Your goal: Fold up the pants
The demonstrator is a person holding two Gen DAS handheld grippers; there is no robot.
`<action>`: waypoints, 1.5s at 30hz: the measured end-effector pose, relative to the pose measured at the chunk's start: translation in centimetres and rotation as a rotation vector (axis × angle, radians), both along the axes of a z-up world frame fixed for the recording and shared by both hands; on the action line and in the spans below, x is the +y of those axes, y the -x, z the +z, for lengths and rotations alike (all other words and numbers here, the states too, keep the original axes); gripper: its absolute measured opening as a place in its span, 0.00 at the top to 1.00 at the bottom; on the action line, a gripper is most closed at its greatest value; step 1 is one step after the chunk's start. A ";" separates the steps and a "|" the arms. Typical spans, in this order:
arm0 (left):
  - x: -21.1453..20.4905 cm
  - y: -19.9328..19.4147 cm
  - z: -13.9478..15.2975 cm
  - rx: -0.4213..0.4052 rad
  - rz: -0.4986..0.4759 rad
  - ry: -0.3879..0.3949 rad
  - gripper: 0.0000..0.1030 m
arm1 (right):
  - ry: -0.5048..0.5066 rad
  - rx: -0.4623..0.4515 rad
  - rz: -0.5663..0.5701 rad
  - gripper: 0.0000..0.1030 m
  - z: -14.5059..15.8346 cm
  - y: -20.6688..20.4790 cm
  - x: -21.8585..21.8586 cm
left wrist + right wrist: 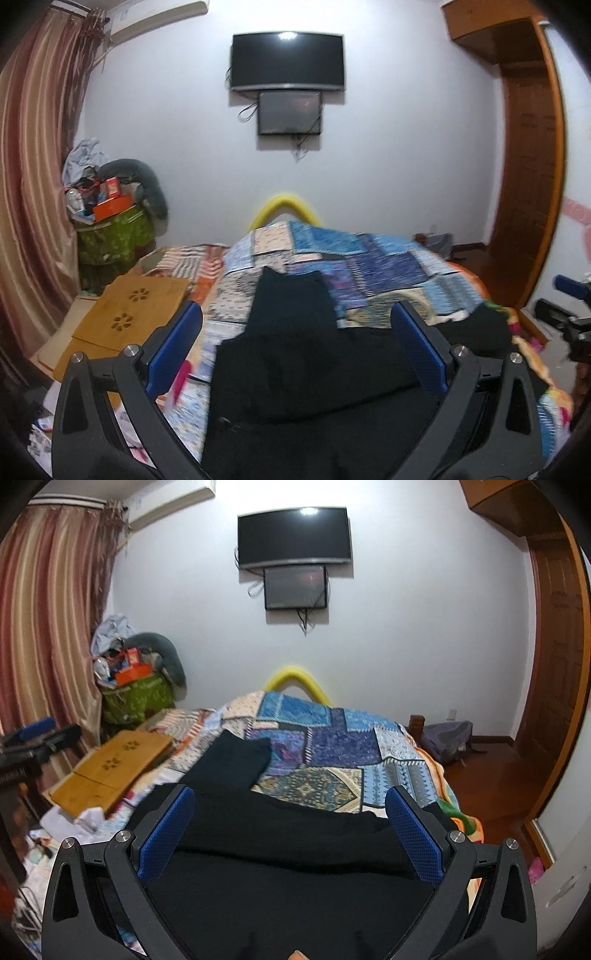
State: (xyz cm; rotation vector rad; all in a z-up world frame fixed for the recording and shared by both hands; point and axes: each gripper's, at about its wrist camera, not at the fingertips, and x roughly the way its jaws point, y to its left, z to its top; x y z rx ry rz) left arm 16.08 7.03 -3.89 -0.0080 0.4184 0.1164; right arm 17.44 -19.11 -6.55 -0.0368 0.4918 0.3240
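The left gripper (295, 325), black with blue textured pads, has its jaws wide apart, and nothing is held between them. It hangs just above the black fabric pants (295, 369), which lie spread on the bed. The right gripper (290, 808) is the same kind and its jaws are also wide apart, empty, over the same dark cloth. In the right wrist view the left gripper is seen at the left edge, beside the bed.

The pants lie on the near part of the patchwork quilt in blue, white and orange (343, 746). One leg (236, 760) reaches away from the grippers toward the far end of the quilt, and the other leg runs sideways across the near edge of the quilt, toward its right side. The cloth is very dark, so its folds are hard to read.

Left of the quilt a flat wooden board with flower-shaped cut-outs (136, 314) rests, touching the bedding. Behind the far end of the quilt a curved yellow foam bar (295, 683) rises. Far left of the quilt stands a green printed bag full of boxes and clothes (140, 698), beside the striped reddish curtain (48, 627). On the white wall above the quilt hang a black curved television (293, 537) and a smaller dark screen (295, 587) just under it. Right of the quilt a grey backpack (447, 738) lies on the brown wooden floor, near the wooden door (554, 657).
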 end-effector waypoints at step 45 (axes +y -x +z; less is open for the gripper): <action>17.3 -21.1 -25.2 0.669 0.093 0.390 0.74 | 0.285 0.490 0.426 0.93 -15.1 -16.5 7.4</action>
